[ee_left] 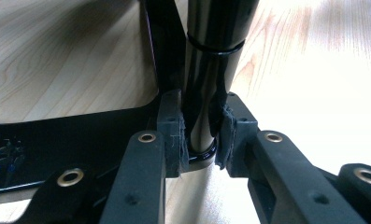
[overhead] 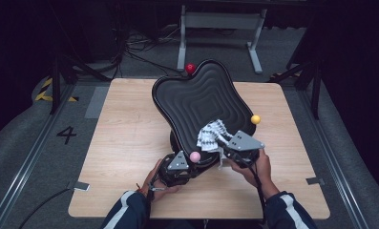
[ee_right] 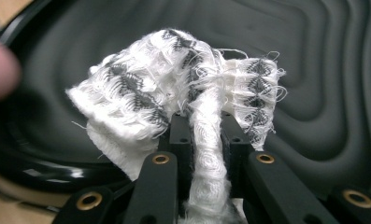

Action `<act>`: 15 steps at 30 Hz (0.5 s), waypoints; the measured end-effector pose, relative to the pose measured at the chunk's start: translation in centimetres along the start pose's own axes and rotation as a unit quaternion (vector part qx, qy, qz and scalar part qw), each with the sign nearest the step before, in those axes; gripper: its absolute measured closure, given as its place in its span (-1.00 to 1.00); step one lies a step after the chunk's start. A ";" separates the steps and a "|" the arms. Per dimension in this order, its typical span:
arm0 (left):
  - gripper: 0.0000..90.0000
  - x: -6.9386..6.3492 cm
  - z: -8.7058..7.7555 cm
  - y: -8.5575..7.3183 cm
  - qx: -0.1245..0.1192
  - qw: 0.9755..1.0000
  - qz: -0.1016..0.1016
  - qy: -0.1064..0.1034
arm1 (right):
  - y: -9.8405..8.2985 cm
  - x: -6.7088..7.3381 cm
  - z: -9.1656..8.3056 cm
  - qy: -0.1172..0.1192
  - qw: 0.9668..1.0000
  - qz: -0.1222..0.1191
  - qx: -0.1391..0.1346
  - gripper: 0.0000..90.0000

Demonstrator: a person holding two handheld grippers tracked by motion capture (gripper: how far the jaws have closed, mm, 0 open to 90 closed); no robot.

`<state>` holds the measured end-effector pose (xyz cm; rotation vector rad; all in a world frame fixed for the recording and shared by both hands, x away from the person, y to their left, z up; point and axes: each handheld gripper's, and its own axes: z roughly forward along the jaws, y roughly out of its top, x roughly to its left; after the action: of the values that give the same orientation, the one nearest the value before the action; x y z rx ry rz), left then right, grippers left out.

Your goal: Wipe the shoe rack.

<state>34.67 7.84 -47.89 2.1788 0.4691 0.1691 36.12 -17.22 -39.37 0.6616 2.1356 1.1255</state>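
Pressing a frayed white cloth with grey woven pattern onto the tilted black ridged seat, the right hand-held gripper pinches it; the left hand-held gripper clamps the glossy black post.

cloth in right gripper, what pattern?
White cloth with dark zigzag rows, frayed edges; the right gripper view shows it best.

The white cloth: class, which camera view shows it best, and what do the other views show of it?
The right gripper view shows the white cloth best: close, its grey woven pattern and frayed edges clear, pinched in the right gripper. The high view shows it small, against the black ridged seat. The left gripper view gives a black post.
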 end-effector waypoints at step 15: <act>0.63 0.0 -0.1 0.0 0.002 1.000 -0.003 -0.001 | -2.3 -5.4 -0.4 -0.077 0.995 0.064 0.029 0.76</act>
<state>34.65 7.90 -47.88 2.1814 0.4754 0.1640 39.13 -22.25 -39.54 0.8944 2.0232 1.0469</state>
